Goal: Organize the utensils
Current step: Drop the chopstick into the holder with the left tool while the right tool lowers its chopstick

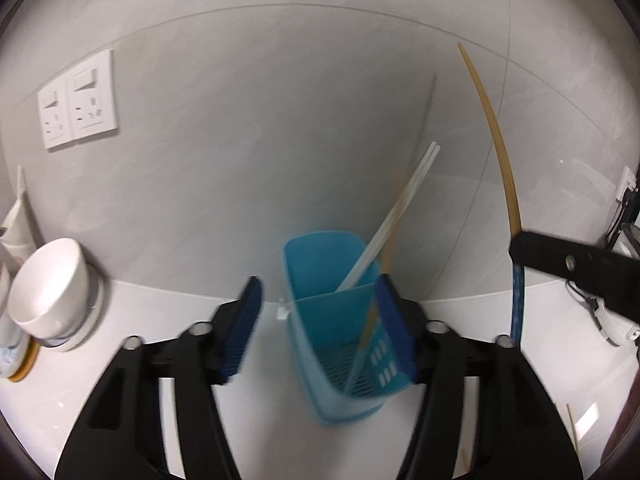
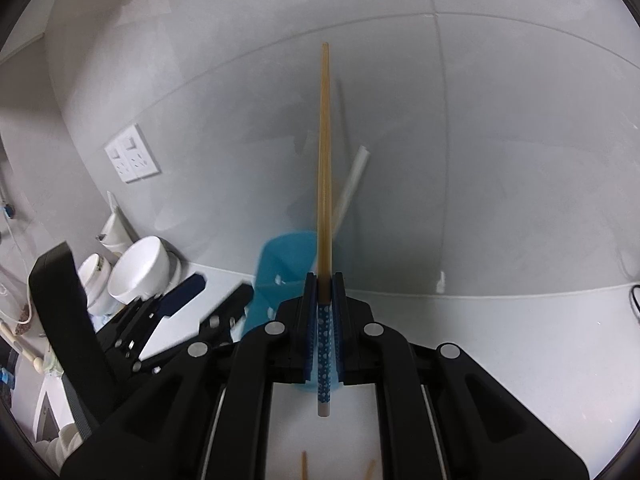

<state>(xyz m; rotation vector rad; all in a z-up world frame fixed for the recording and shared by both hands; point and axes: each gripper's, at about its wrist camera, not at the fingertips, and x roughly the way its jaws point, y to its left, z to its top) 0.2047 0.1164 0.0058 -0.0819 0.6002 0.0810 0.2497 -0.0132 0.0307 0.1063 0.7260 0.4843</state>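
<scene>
Bamboo chopstick (image 2: 323, 168), pinched in the right claw (image 2: 324, 312), stands upright, right of the blue holder (image 1: 340, 320); left claw (image 1: 320, 324) gapes wide, straddling its rim.

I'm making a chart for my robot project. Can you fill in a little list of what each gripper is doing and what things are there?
left gripper: open, fingers on both sides of the blue holder, which tilts
right gripper: shut on a wooden chopstick, tip pointing up
in the holder: white chopsticks
on the counter: white bowl
on the wall: sockets
</scene>
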